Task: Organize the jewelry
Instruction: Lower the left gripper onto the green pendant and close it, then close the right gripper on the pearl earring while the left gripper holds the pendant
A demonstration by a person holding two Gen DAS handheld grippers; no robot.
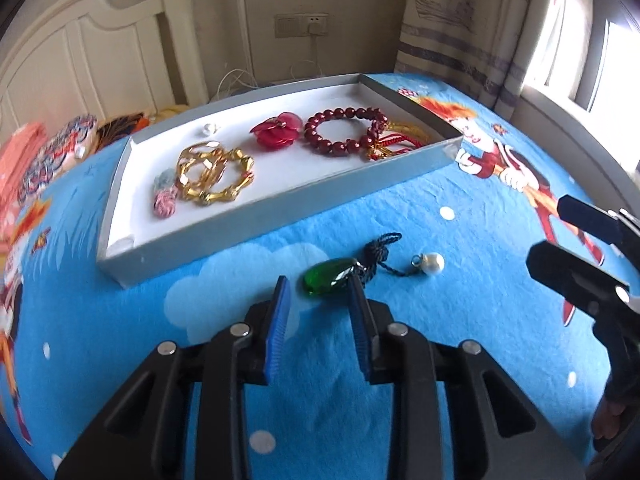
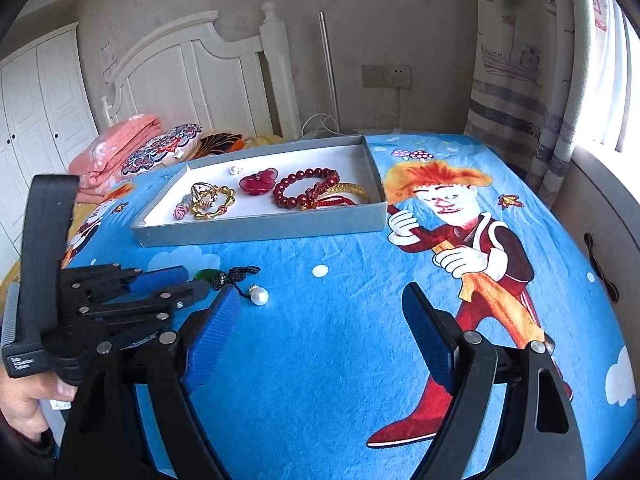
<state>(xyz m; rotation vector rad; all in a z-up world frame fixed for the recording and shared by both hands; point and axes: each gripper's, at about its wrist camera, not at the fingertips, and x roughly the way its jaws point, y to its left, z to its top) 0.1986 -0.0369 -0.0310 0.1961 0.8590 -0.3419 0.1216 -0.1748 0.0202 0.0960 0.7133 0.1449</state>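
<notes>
From the left wrist camera, the left gripper (image 1: 318, 286) hangs low over the blue cartoon-printed bedspread (image 1: 400, 216), its blue ribbed pads narrowed but not pressing on anything. The green teardrop glass pendant (image 1: 329, 277) on a dark knotted cord (image 1: 380, 246) lies at the tips, touching or just beside the right-hand pad — which of the two I cannot tell. A white pearl bead with a small metal loop (image 1: 432, 263) lies just beyond the cord's end. Further back sits the shallow grey cardboard tray with a white floor (image 1: 256, 216), holding a gold chain-link bracelet (image 1: 214, 176), a red petal-shaped ornament (image 1: 278, 130) and a dark red beaded bracelet (image 1: 346, 130). The right gripper (image 1: 576, 240) shows at the right edge.

From the right wrist camera, the right gripper (image 2: 322, 304) stands wide, with only bedspread between its pads — the pearl bead lies near its left pad. The left gripper reaches in from the left, its tips at the pendant.
</notes>
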